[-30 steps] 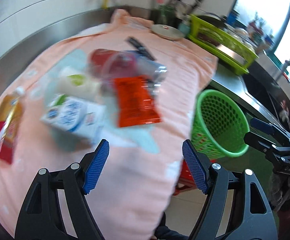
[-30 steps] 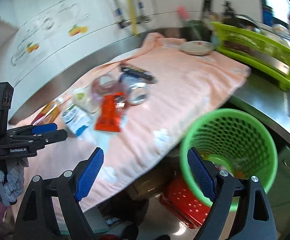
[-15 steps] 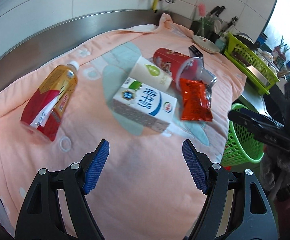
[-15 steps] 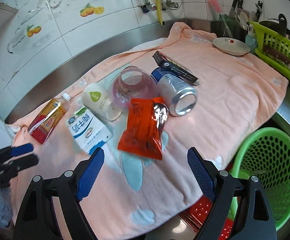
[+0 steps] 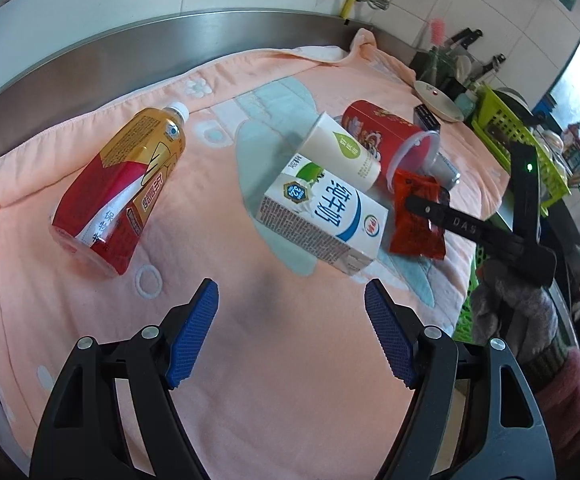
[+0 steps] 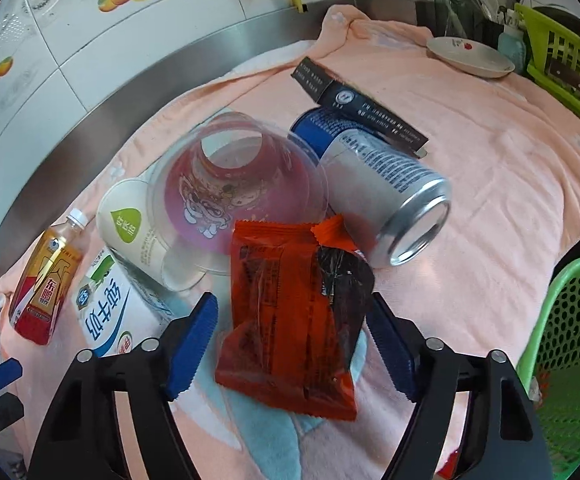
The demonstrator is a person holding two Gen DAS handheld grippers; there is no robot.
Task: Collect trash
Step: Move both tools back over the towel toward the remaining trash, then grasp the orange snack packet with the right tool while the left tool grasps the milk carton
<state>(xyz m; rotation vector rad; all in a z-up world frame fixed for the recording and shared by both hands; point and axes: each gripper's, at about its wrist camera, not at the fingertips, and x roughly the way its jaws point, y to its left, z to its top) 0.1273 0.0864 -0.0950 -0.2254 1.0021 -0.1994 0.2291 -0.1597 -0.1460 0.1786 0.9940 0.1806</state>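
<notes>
Right gripper [image 6: 290, 340]: I have it spread wide, one finger on each side of the orange snack packet [image 6: 293, 316], not touching it as far as I can tell. Half a second ago the packet lay well ahead of the fingers; now it sits between them.
Left gripper [image 5: 290, 336]: I hold it wide apart over bare peach towel [image 5: 250, 400], gripping nothing. It has come nearer the milk carton [image 5: 321, 220] than a moment ago.
Snack packet: flat on the towel, its far end against the clear pink cup [image 6: 234, 192] and just beside the silver can [image 6: 389, 200]. It has not shifted.
Other trash: paper cup [image 6: 134, 232] on its side next to the pink cup; drink bottle [image 5: 122, 192] lying to the left, apart from the carton; dark flat box [image 6: 357, 104] resting across the can. All lie where they did before.
Green basket [image 6: 569, 360]: beyond the towel's right edge, lower than the counter.
Plate [image 6: 469, 56]: on the far end of the towel.
</notes>
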